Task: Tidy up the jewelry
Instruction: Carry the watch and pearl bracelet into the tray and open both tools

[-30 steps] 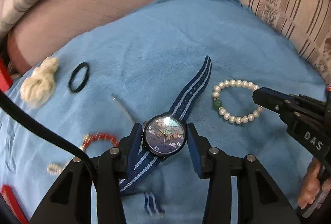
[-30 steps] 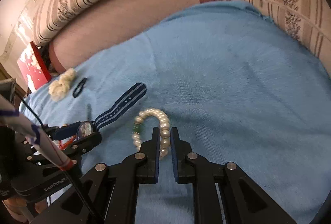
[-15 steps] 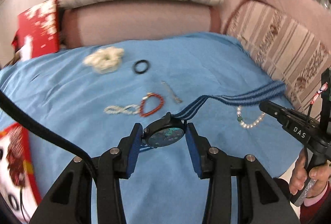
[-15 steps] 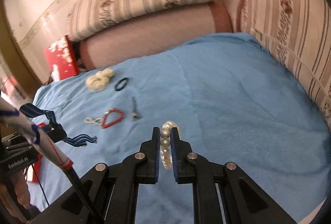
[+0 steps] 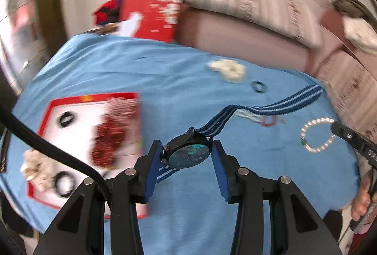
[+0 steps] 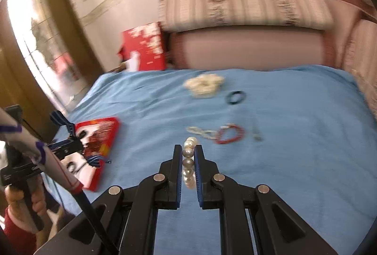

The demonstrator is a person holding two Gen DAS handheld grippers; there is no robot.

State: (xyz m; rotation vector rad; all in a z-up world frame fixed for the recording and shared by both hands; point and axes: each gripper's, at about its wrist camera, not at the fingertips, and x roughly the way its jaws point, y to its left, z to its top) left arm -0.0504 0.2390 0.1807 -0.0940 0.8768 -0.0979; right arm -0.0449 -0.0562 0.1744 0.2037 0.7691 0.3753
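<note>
Your left gripper [image 5: 187, 156] is clamped on the watch [image 5: 188, 152]: both blue pads press the sides of its dark case, and the dial faces up between them. One striped blue strap [image 5: 271, 107] streams away from the case, ahead and to the right of the jaws, clear of the blue cloth [image 5: 153, 71]; the other end shows below the left pad.

Your right gripper [image 6: 188, 158] has its jaws drawn in narrow, pinching the pearl bracelet [image 6: 188, 162]. A row of pearls stands in the slot between the pads, and the top pearls poke out past the fingertips. From the left camera the same bracelet hangs as a loop off the tip of that gripper, out to the right of your left jaws.

Ahead and to the left of your left jaws lies the red tray [image 5: 49, 111] on the cloth, with dark rings, a fluffy cream piece and a red patch inside, all blurred. Beyond your right jaws, on the cloth, lie a red bead bracelet [image 6: 229, 135] touching a pale chain [image 6: 200, 132], and a small metal pin [image 6: 256, 132] just right of them. Farther ahead sit a cream scrunchie [image 6: 203, 85] and a black hair tie [image 6: 235, 97] beside it.
</note>
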